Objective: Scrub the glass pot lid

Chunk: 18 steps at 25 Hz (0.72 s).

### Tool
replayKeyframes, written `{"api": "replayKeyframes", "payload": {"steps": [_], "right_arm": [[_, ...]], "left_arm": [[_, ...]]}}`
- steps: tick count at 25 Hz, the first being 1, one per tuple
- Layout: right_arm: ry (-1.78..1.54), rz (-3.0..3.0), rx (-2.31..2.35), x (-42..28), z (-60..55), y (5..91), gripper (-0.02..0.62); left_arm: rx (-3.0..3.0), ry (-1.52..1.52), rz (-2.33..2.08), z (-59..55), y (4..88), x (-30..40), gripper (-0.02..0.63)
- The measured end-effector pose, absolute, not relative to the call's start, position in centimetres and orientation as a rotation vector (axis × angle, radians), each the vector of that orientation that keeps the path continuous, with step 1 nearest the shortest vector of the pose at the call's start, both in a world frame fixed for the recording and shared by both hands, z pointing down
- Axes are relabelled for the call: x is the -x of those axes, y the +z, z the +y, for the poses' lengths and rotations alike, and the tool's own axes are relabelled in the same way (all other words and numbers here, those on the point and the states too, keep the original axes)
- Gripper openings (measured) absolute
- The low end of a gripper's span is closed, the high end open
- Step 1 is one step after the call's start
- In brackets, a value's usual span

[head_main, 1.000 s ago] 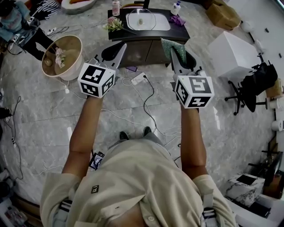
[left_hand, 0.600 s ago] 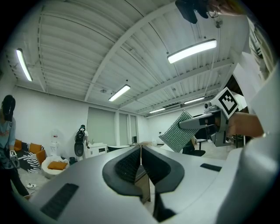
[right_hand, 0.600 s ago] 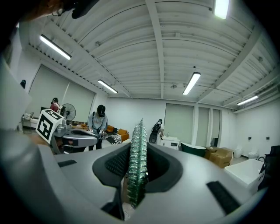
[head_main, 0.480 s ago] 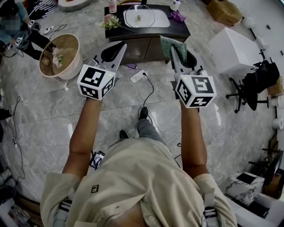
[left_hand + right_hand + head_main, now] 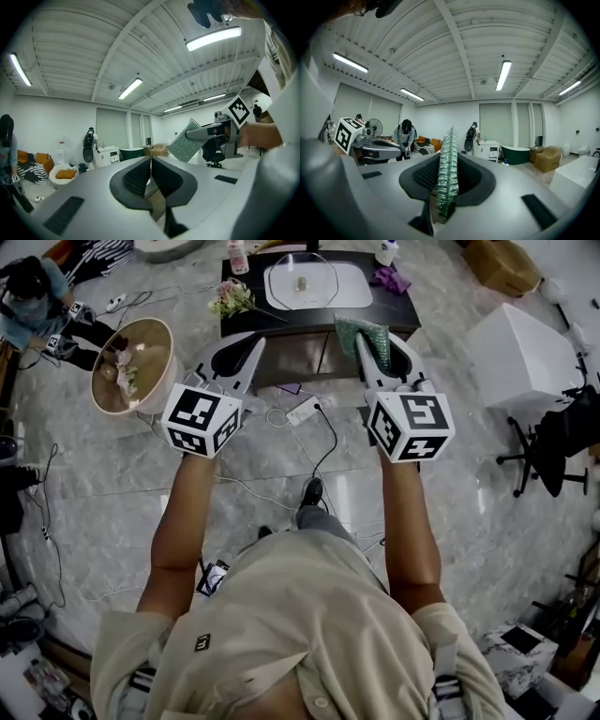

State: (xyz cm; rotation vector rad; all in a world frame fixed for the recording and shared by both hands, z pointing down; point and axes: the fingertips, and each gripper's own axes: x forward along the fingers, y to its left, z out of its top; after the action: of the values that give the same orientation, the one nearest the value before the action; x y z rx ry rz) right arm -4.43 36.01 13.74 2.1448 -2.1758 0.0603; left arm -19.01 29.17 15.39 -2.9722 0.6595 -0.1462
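The glass pot lid [image 5: 300,282] lies on a white tray [image 5: 352,289] on a black table [image 5: 398,313] at the top of the head view. Both grippers are held up in front of the table's near edge, short of the lid. My left gripper [image 5: 254,343] [image 5: 150,161] is shut with nothing between its jaws. My right gripper [image 5: 365,341] [image 5: 449,161] is shut on a green scrub pad [image 5: 360,329] [image 5: 448,173], which stands on edge between the jaws. In the left gripper view the right gripper [image 5: 212,133] and its scrub pad [image 5: 186,142] show off to the right.
On the table are a flower bunch [image 5: 231,298], a bottle [image 5: 236,254], a white bottle [image 5: 386,251] and a purple cloth [image 5: 389,279]. A round basket [image 5: 131,367] stands at left, a white box [image 5: 523,348] at right. Cables [image 5: 309,413] cross the floor. A person [image 5: 33,292] crouches far left.
The person has stepped toward the table, so the table and lid sit closer to both grippers. Both grippers stay shut, the pad still in the right one.
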Motion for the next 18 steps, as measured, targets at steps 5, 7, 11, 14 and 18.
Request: {"api": "replayKeyframes", "payload": {"steps": [5,7,11,14,18], "right_arm": [[0.072,-2.206,-2.094,0.4,31.4,14.0,0.084],[0.064,-2.215,-2.073,-1.1,29.7,13.7,0.084],[0.051,-2.241,-2.037,-3.1,27.1,13.3,0.084],[0.052,-2.268,-2.008,-4.0,25.6,13.6,0.084],[0.103,-2.284,-2.017,-5.8,24.0,14.7,0.084]], "left_arm": [[2.965,-0.172,0.694,25.5,16.1,14.7,0.021],[2.968,-0.169,0.718,24.0,16.2,13.2,0.021],[2.958,-0.159,0.738,22.1,15.7,10.8,0.021],[2.944,-0.179,0.771,20.6,15.8,10.1,0.021],[2.942,-0.223,0.794,19.2,16.6,9.1,0.021]]}}
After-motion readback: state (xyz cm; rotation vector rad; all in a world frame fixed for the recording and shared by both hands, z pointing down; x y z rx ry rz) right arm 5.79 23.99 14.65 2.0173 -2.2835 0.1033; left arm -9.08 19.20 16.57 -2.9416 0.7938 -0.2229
